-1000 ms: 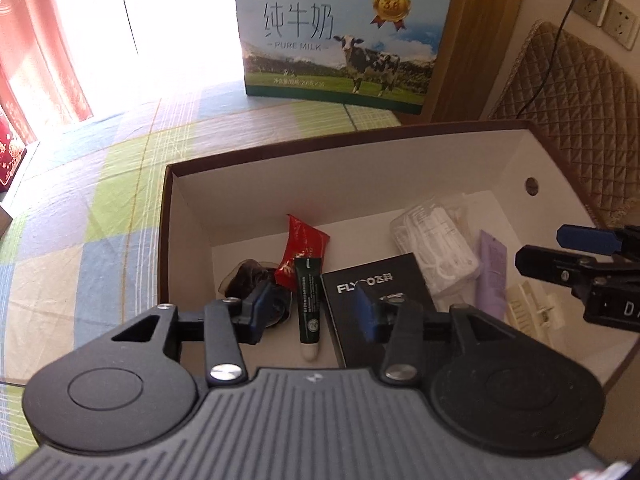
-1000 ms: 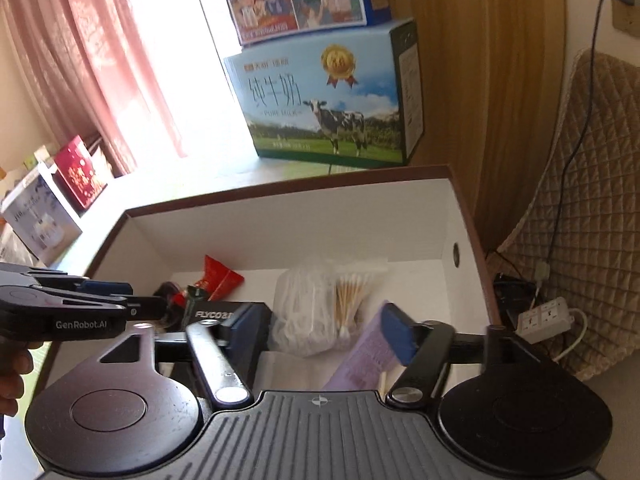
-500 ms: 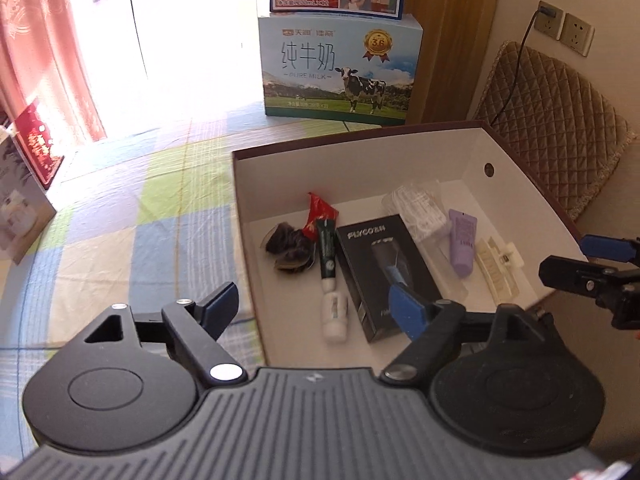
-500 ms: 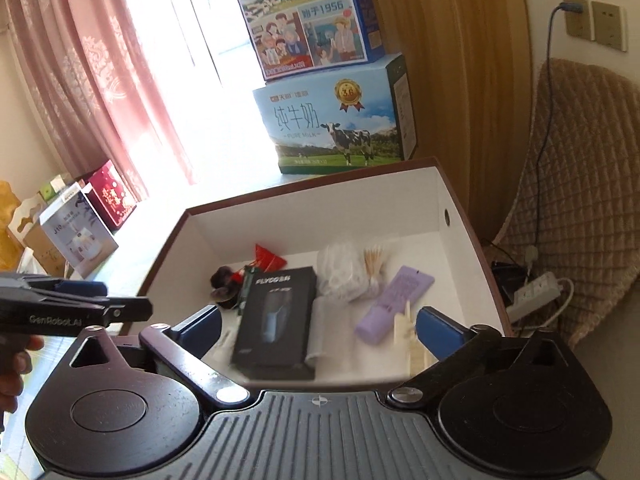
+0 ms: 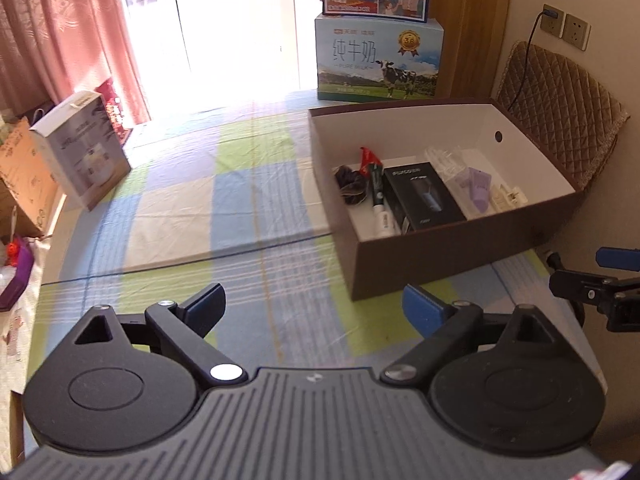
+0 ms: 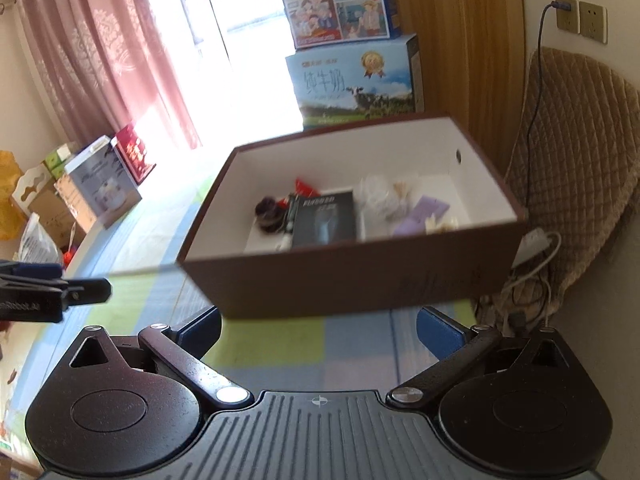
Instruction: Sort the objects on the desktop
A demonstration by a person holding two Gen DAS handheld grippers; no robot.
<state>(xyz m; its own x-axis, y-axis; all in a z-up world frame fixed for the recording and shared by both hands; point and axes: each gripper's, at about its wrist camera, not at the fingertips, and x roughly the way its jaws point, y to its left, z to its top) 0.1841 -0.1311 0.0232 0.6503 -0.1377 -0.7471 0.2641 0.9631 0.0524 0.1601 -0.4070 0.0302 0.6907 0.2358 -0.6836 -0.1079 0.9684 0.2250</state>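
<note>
Both grippers, left gripper [image 5: 312, 306] and right gripper [image 6: 318, 330], hang with jaws apart and empty; ahead, one brown box [image 5: 448, 256] holds one black carton [image 5: 422, 196], one purple tube [image 5: 478, 188].

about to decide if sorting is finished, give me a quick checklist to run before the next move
1. Left gripper empty: ok, jaws wide apart, nothing between them.
2. Right gripper empty: ok, jaws wide apart, nothing held.
3. Both grippers clear of the box: ok, both sit outside its near wall.
4. Items inside the box: ok, black case, tube, purple tube and scrunchie lie on its floor.
5. Nothing loose left on the cloth: ok in the part seen; near edge is hidden behind the grippers.
6. Box fully on the table: cannot tell, its right corner is near the edge.
</note>
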